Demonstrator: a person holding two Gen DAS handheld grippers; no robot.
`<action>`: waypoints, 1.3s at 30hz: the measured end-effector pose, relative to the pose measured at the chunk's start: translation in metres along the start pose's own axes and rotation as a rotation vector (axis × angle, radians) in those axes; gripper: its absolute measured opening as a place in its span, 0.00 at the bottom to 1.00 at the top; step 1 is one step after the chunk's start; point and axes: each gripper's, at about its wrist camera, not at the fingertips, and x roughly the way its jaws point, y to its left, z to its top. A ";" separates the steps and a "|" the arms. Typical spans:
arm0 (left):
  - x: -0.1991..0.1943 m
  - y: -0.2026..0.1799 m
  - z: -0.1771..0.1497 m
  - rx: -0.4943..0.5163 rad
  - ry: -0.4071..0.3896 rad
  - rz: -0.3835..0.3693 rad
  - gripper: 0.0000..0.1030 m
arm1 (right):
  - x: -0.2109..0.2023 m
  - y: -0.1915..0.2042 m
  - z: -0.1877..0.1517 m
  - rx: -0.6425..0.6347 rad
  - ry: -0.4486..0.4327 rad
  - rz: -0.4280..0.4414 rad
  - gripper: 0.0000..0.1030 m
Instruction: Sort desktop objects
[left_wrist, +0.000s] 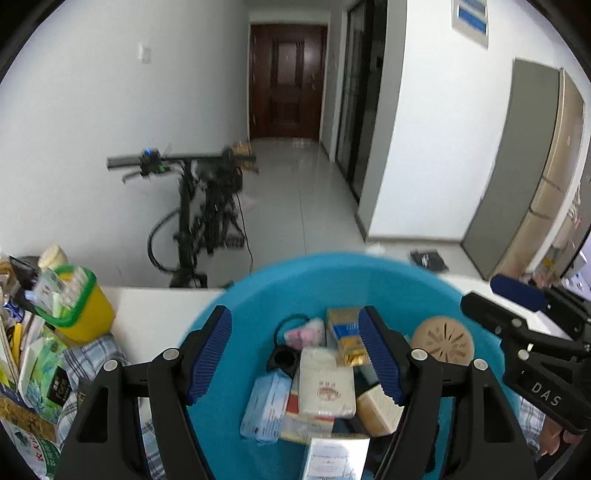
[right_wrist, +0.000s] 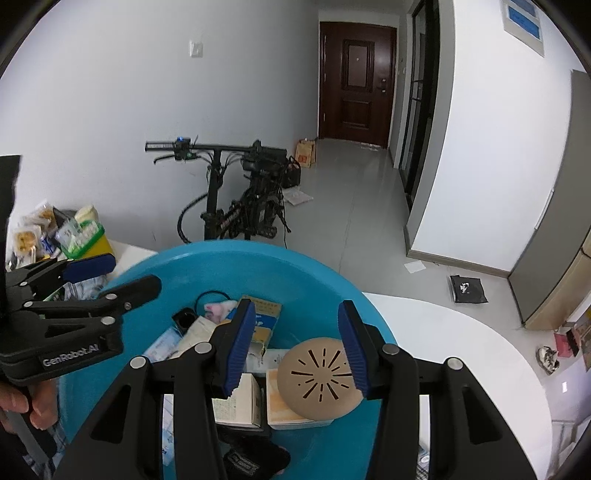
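A blue plastic basin (left_wrist: 332, 273) sits on a white table and holds several items: a white tissue pack (left_wrist: 325, 384), a light blue pack (left_wrist: 266, 406), a yellow and blue packet (left_wrist: 347, 336), a pink item (left_wrist: 303, 332) and a tan round slotted disc (left_wrist: 443, 341). My left gripper (left_wrist: 295, 354) is open and empty above the basin. My right gripper (right_wrist: 295, 347) is open and empty above the disc (right_wrist: 317, 380); it also shows in the left wrist view (left_wrist: 517, 314). The basin (right_wrist: 229, 258) fills the right wrist view.
A yellow tub with a green rim (left_wrist: 81, 306) and snack packets (left_wrist: 40, 369) crowd the table's left side on a checked cloth. A folding bicycle (right_wrist: 236, 206) stands on the floor beyond. White table surface (right_wrist: 461, 350) lies to the right.
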 end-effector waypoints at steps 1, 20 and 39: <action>-0.006 0.001 0.001 -0.004 -0.027 0.003 0.82 | -0.003 -0.001 0.000 0.007 -0.013 0.002 0.52; -0.088 0.009 0.000 0.008 -0.289 0.016 1.00 | -0.069 0.014 0.005 -0.061 -0.216 -0.129 0.99; -0.156 -0.001 -0.015 0.007 -0.320 -0.022 1.00 | -0.121 0.024 -0.002 -0.059 -0.260 -0.122 0.99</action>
